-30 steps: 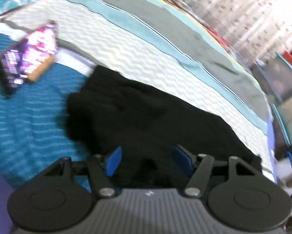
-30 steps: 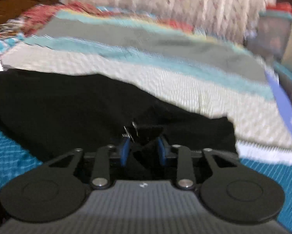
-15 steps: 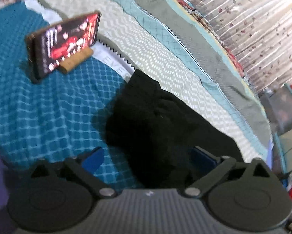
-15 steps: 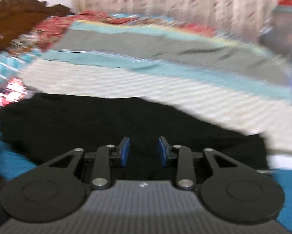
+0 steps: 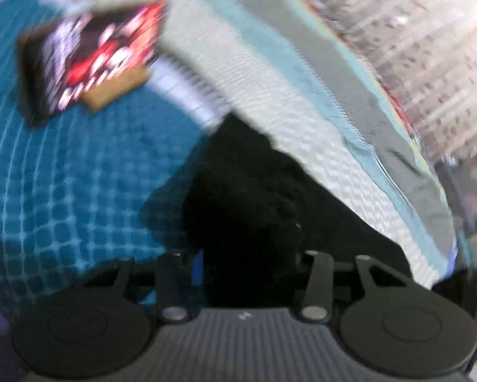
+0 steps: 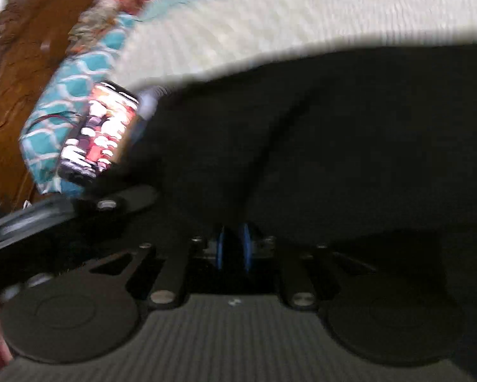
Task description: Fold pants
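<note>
The black pants [image 5: 257, 197] lie bunched on the bed, over the teal quilt [image 5: 73, 172] and the cream stripe. My left gripper [image 5: 248, 264] stands open around the near edge of the pants; its fingertips are lost against the black cloth. In the right wrist view the pants [image 6: 349, 133] fill most of the frame. My right gripper [image 6: 233, 245] is shut on a fold of the pants, its blue pads close together with cloth between them. The left gripper's body shows at the left of the right wrist view [image 6: 79, 210].
A phone [image 5: 92, 60] with a lit screen leans on a cork stand on the teal quilt; it also shows in the right wrist view [image 6: 98, 130]. A teal patterned pillow [image 6: 69, 95] and a wooden headboard [image 6: 25, 63] lie beyond. Curtains [image 5: 413, 47] hang behind the bed.
My right gripper has closed on the pants and swung left toward the phone and headboard. My left gripper narrowed from wide open and moved in over the pants' edge.
</note>
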Demonstrator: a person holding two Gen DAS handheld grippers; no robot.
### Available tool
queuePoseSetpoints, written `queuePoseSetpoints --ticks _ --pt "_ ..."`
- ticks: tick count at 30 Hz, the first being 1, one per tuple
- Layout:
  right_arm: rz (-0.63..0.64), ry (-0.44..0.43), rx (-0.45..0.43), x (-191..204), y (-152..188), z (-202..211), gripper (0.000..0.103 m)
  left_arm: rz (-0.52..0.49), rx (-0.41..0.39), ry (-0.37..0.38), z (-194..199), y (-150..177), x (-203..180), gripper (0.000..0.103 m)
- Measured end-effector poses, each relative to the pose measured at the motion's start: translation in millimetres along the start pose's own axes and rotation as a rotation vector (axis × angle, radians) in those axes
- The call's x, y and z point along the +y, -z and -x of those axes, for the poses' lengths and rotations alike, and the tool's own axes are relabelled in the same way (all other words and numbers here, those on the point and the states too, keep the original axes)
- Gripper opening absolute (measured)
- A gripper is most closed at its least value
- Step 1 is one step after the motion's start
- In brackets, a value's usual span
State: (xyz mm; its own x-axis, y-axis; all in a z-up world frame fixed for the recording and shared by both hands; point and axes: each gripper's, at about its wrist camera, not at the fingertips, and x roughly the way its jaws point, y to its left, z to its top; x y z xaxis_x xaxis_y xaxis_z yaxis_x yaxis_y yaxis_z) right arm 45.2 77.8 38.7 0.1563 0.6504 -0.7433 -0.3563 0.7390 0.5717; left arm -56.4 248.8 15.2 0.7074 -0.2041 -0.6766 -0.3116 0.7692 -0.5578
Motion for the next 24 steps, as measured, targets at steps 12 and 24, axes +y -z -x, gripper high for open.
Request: queuePoseSetpoints --ticks 12,24 --pt "-0.392 -0.106 -0.357 -118 30 143 0.016 -0.833 -0.088 0.062 -11 90 -179 0.059" --pt "-0.546 -0.231 -0.417 -153 56 170 0.081 -0.864 0.029 0.186 25 106 -162 0.089"
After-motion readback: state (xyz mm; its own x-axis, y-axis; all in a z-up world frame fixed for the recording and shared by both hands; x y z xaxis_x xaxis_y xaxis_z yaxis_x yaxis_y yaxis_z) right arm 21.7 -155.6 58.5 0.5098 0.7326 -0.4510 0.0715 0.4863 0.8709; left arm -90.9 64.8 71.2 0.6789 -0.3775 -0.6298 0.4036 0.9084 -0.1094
